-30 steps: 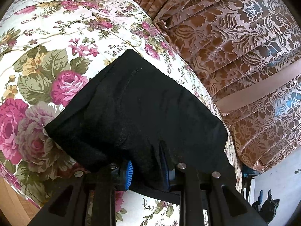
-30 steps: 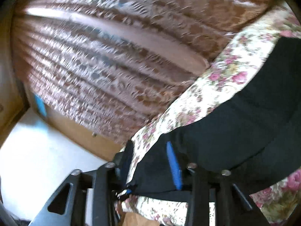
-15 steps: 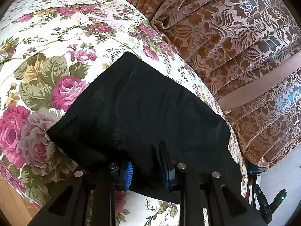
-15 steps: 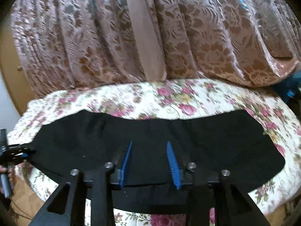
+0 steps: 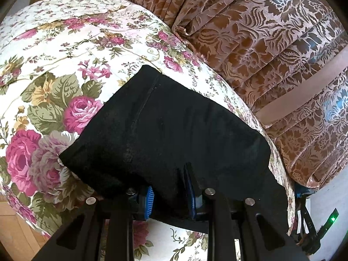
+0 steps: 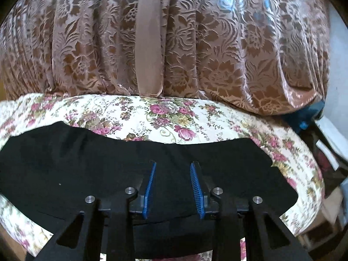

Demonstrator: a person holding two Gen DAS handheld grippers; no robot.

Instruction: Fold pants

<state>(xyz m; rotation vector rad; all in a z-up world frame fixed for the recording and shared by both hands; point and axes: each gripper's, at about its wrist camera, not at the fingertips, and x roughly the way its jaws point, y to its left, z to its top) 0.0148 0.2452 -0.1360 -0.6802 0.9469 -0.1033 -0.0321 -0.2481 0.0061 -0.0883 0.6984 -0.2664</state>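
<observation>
Black pants [image 6: 91, 169] lie spread flat on the floral bedspread [image 6: 134, 115], a long dark band running along the bedspread's near edge. Brown patterned curtain [image 6: 195, 43] hangs right behind the bedspread, touching its far edge.

Left tongs [image 5: 170, 192]: blue pads clamped on a bunched fold of the pants [image 5: 174, 126] at their near hem, cloth draped over both fingers and pulled taut toward the camera. The pants' seam runs away toward the curtain [image 5: 261, 43].

Right tongs [image 6: 174, 187]: narrow gap, jaws closing, blue ribbed pads [image 6: 196, 187] bare and not pressing cloth; the pants show through the gap. Whether fingertips touch the fabric, cannot tell.
</observation>
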